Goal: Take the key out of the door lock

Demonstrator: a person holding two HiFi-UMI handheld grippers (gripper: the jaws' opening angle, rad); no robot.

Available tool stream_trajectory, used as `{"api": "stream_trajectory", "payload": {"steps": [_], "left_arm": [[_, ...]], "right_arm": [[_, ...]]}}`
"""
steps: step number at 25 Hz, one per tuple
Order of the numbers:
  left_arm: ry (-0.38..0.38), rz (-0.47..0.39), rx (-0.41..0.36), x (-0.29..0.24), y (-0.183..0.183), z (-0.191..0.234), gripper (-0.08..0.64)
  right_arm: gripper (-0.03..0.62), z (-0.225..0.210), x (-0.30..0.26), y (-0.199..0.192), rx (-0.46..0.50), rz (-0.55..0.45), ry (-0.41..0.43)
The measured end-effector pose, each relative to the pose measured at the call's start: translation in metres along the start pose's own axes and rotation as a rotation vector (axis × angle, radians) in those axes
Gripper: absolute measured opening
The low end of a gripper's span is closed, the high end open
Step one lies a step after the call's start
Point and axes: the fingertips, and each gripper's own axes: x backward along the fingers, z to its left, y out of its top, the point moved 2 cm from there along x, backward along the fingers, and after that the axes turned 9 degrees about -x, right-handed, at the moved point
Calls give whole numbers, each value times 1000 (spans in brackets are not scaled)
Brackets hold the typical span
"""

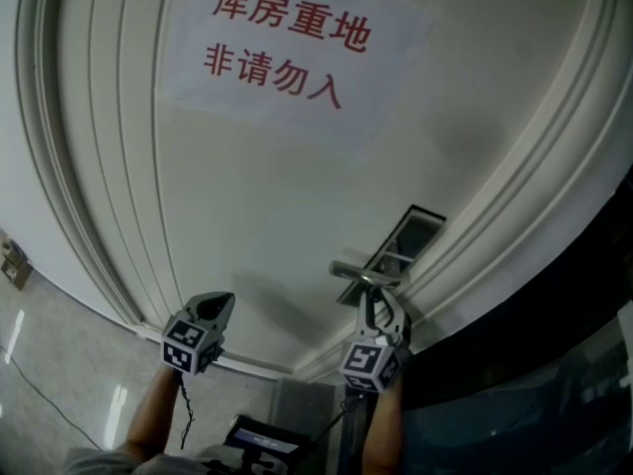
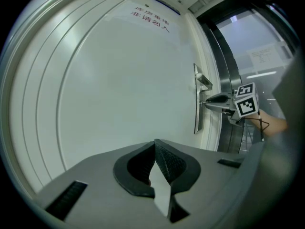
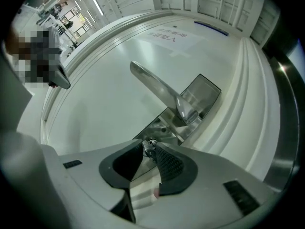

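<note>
The key (image 3: pixel 149 145) sticks out of the steel lock plate (image 3: pixel 200 97) below the lever handle (image 3: pixel 157 87) on a white door (image 1: pixel 247 196). My right gripper (image 3: pixel 148 147) is at the lock, and its pads pinch the key's head at their tips. In the head view the right gripper (image 1: pixel 383 310) reaches up under the handle (image 1: pixel 361 273) and hides the key. My left gripper (image 1: pixel 213 310) hangs to the left, off the door and away from the lock, with its jaws shut on nothing. From the left gripper (image 2: pixel 155 144) view the right gripper (image 2: pixel 212 100) touches the lock plate (image 2: pixel 197 116).
A paper sign (image 1: pixel 287 47) with red characters is stuck on the door above. Curved mouldings frame the door panel (image 1: pixel 89 226). A dark glass panel (image 1: pixel 554 374) stands to the right of the door frame. A wall socket (image 1: pixel 14 264) sits at the far left.
</note>
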Motion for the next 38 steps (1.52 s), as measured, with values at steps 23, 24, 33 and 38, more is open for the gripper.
{"api": "stream_trajectory", "payload": {"steps": [23, 24, 33, 38], "left_arm": [[-12, -2, -14, 4, 3, -6, 8], [-15, -2, -14, 5, 2, -7, 8], [-9, -5, -16, 12, 2, -5, 8], [-14, -9, -16, 16, 2, -7, 8]], "right_arm": [[95, 4, 13, -5, 49, 2, -16], [94, 3, 15, -4, 41, 0, -24], [25, 1, 23, -3, 18, -15, -64], [25, 1, 30, 4, 13, -32, -75]]}}
